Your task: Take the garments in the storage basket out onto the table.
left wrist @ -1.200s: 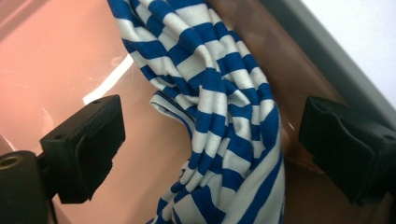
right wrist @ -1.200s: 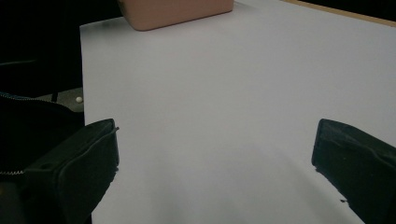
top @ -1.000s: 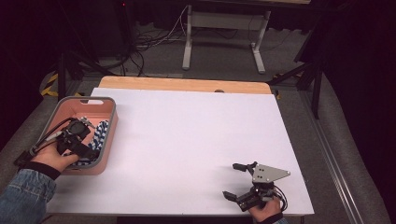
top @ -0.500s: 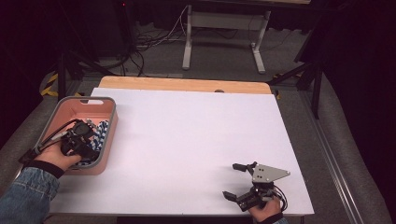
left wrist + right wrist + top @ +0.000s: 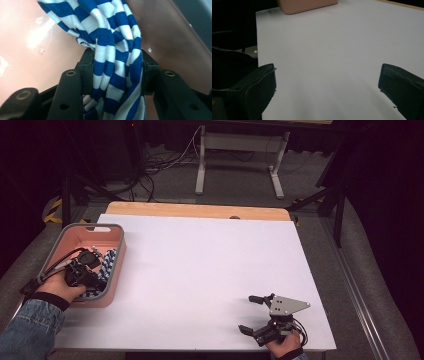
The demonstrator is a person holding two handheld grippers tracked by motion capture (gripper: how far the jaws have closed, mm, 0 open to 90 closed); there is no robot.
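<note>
A pink bin [image 5: 67, 235] stands at the table's left edge with a blue-and-white striped cloth [image 5: 107, 262] inside it. My left gripper [image 5: 90, 265] reaches down into the bin. In the left gripper view its jaws are closed on a bunched fold of the striped cloth [image 5: 117, 67], with the bin's pink wall [image 5: 32, 37] behind. My right gripper [image 5: 252, 315] rests near the table's front right edge, jaws wide apart and nothing between them. In the right gripper view its fingers [image 5: 254, 87] frame bare white tabletop, and the pink bin [image 5: 307, 5] sits far off at the top.
The white table top [image 5: 210, 265] has a wooden strip [image 5: 200, 211] along its far edge. Behind the table are a desk frame [image 5: 240, 150] and cables [image 5: 160, 165] on the floor. A metal rail [image 5: 360, 300] runs along the right side.
My left gripper has shifted slightly forward and right inside the bin, over the striped cloth. The right gripper has stayed still.
</note>
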